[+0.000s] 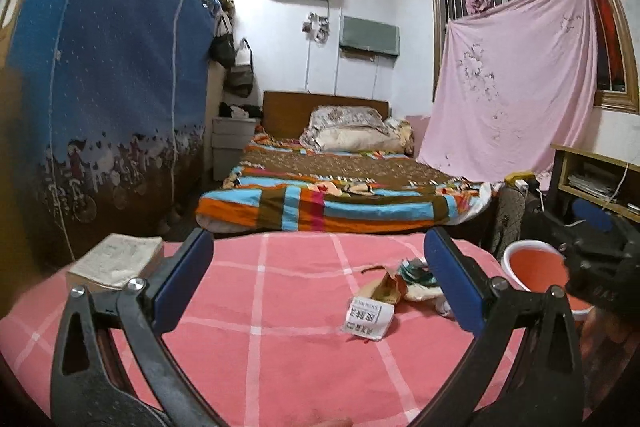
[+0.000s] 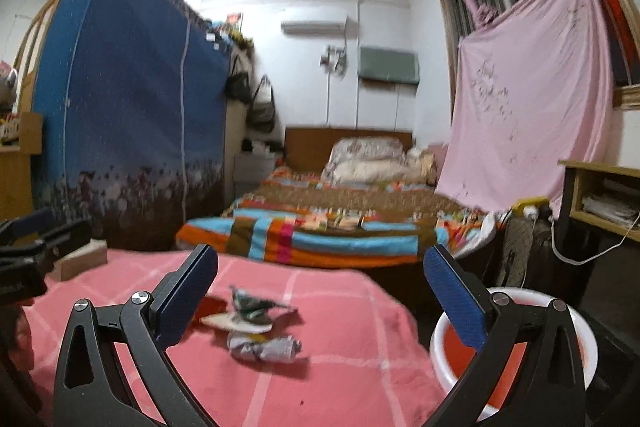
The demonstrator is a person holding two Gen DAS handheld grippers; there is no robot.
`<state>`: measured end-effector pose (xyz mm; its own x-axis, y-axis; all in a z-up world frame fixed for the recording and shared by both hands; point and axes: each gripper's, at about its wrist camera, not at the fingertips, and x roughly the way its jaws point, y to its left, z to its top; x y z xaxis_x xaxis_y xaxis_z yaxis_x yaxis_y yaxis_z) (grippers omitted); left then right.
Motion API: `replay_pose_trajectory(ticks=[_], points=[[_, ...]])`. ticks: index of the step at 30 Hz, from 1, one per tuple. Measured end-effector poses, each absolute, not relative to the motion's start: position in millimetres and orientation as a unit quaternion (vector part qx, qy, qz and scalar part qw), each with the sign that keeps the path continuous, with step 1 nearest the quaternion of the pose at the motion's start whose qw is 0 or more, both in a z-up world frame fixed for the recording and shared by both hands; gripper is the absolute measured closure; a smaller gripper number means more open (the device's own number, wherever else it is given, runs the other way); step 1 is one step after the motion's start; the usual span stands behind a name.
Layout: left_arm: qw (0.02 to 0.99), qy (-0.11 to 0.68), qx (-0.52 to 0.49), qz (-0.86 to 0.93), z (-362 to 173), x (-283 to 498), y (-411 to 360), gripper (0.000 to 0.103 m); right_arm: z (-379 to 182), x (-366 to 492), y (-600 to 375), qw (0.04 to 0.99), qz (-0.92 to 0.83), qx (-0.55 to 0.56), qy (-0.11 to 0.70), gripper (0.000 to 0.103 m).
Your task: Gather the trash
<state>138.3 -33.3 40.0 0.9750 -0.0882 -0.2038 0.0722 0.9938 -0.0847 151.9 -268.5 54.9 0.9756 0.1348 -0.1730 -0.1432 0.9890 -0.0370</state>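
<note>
Scraps of trash lie on a pink checked cloth (image 1: 280, 327). In the left wrist view a white printed paper slip (image 1: 368, 321) lies nearest, with crumpled wrappers (image 1: 404, 281) behind it. My left gripper (image 1: 320, 287) hovers open above the cloth, the trash near its right finger. In the right wrist view a crumpled grey-white wad (image 2: 264, 347) and green and tan wrappers (image 2: 250, 311) sit between the open fingers of my right gripper (image 2: 320, 299). A red bin with a white rim (image 2: 516, 355) stands right of the cloth, also visible as the bin (image 1: 536, 267). Nothing is held.
A thick book (image 1: 116, 259) rests at the cloth's far left. Beyond are a bed with a striped cover (image 1: 328, 203), a blue fabric wardrobe (image 1: 112, 87), and a wooden desk (image 2: 600, 195) on the right. A pink sheet (image 1: 516, 83) hangs by the window.
</note>
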Motion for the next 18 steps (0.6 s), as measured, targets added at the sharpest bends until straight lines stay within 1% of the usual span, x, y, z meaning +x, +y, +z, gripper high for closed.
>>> replay_pose_trajectory(ticks=[5,7,8,9,10,11,12,13,14,15,18], points=[[0.986,0.151,-0.028,-0.063,33,153,-41,0.019,47,167,-269,0.986,0.088,-0.017,0.138,0.000],[0.981,0.178,-0.024,-0.078,30,161,-44,0.022,43,175,-267,0.982,0.090,-0.018,0.168,0.000],[0.977,0.194,-0.023,-0.086,28,167,-47,0.026,41,178,-266,0.979,0.092,-0.018,0.179,0.001],[0.974,0.208,-0.023,-0.091,26,172,-48,0.029,39,180,-266,0.978,0.094,-0.017,0.186,0.005],[0.970,0.222,-0.024,-0.098,23,175,-48,0.036,38,183,-266,0.976,0.097,-0.016,0.195,0.008],[0.964,0.242,-0.028,-0.109,20,181,-49,0.043,36,184,-265,0.974,0.098,-0.016,0.202,0.014],[0.960,0.255,-0.030,-0.116,17,185,-50,0.045,34,187,-265,0.972,0.102,-0.015,0.212,0.019],[0.955,0.270,-0.032,-0.123,14,189,-50,0.048,33,189,-265,0.970,0.106,-0.014,0.219,0.020],[0.948,0.287,-0.034,-0.130,10,194,-52,0.049,32,190,-264,0.968,0.109,-0.014,0.224,0.024],[0.944,0.297,-0.034,-0.137,7,197,-52,0.049,30,192,-263,0.966,0.112,-0.014,0.234,0.031],[0.931,0.331,-0.030,-0.149,0,206,-59,0.051,26,198,-259,0.959,0.120,-0.018,0.256,0.042]])
